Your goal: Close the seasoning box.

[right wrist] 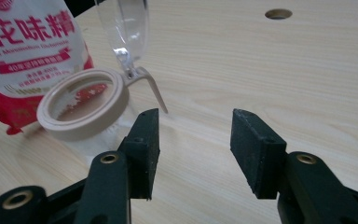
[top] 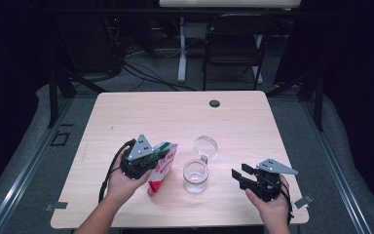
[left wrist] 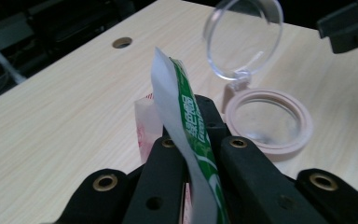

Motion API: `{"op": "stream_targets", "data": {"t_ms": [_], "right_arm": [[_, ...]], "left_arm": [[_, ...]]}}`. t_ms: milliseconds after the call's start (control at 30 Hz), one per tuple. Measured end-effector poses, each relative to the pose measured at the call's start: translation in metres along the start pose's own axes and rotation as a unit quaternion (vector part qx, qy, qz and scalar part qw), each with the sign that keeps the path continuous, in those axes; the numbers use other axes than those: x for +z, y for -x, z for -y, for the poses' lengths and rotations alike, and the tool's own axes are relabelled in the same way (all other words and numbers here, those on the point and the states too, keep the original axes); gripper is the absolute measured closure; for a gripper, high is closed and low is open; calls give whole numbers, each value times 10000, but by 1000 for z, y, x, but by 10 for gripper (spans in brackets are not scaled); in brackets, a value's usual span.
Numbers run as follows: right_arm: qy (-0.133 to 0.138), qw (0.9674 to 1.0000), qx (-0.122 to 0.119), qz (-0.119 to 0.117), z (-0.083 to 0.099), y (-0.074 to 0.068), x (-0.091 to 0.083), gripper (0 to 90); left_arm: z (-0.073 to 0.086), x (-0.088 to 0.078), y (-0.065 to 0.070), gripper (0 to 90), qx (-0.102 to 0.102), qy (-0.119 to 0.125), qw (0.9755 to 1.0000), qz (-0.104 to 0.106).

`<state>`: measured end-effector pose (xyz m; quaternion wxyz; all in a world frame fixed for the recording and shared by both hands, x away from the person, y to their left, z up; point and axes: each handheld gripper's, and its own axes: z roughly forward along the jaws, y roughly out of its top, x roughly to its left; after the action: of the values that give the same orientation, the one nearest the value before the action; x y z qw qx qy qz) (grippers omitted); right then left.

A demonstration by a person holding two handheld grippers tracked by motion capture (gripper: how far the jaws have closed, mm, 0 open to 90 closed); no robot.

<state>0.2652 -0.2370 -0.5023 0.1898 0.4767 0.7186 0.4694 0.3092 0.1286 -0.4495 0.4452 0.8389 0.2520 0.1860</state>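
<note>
My left gripper [top: 157, 157] is shut on a red, white and green seasoning packet [top: 161, 168], pinching its top edge [left wrist: 186, 121] between the jaws and holding it upright on the table. Just right of it stands a clear glass jar [top: 196, 176] with a beige rim [left wrist: 269, 121] and its clear hinged lid [top: 206, 146] flipped open. The packet's red-lettered face [right wrist: 32, 51] stands behind the jar's rim [right wrist: 81, 105] in the right gripper view. My right gripper [top: 240, 174] hangs open to the right of the jar, its jaws apart and nothing between them [right wrist: 193, 140].
The light wooden table [top: 146, 117] has a round cable hole [top: 215, 103] near its far edge. A dark folding chair [top: 233, 44] and a white desk leg [top: 181, 48] stand beyond the table. Black frame posts flank the sides.
</note>
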Motion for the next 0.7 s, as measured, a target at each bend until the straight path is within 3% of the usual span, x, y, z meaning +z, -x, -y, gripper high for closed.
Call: {"op": "stream_targets", "data": {"t_ms": [333, 433, 533, 700], "right_arm": [[91, 9982, -442, -397, -18, -27, 9, 557], [93, 9961, -642, -601, -24, -37, 13, 560], [91, 9929, -846, -833, -30, -49, 21, 561], [-21, 9900, -991, -1008, -32, -58, 32, 560]], "left_arm": [[8, -5, 7, 900, -87, -8, 9987, 497], [12, -2, 14, 900, -65, -18, 9989, 458], [18, 1, 17, 886, -202, 99, 9985, 497], [26, 2, 20, 862, -423, 215, 9978, 459]]}}
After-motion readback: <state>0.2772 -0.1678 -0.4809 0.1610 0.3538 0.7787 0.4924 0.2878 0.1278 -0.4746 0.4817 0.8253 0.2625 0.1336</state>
